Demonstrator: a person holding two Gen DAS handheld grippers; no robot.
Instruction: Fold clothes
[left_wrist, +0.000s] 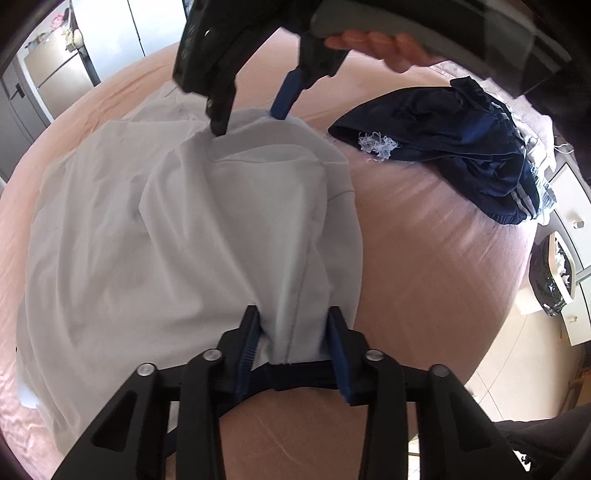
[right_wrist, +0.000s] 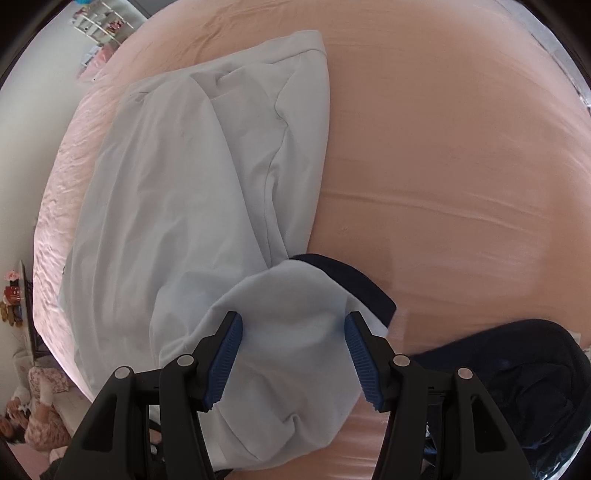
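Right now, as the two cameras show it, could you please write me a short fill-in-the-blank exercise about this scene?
1. The pale garment lies on a bed sheet of ____ colour.
2. The left tongs are closed on the ____ garment.
3. The crumpled garment lying apart is dark ____.

Missing words: pink; pale; blue

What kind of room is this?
Probably a bedroom: clothes lie on a bed with a pink sheet, a pale garment and a navy one, with wardrobe-like doors behind.
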